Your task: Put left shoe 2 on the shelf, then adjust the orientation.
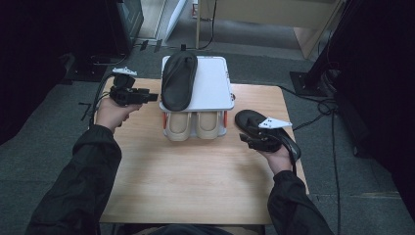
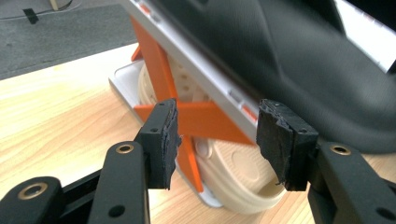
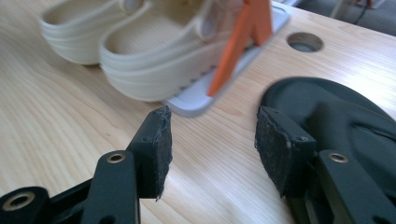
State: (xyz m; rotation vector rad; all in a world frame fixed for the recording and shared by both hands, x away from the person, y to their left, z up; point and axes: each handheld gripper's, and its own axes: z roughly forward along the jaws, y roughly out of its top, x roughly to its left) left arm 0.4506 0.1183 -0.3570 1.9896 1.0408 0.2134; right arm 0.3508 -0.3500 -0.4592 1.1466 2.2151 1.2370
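Your left gripper point(image 1: 152, 96) hovers with fingers released beside the rack point(image 1: 215, 88), whose top shelf carries one black sandal point(image 1: 178, 81). Your right gripper point(image 1: 244, 138) is also released, empty, just beside the second black sandal point(image 1: 252, 122) on the desk point(image 1: 195, 171). Likely next step: close on that sandal and lift it alongside its mate, above the beige clogs point(image 1: 193, 126).

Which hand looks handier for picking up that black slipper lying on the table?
The right. Its gripper is open right beside the black slipper on the table, while the left gripper is across the shoe rack.
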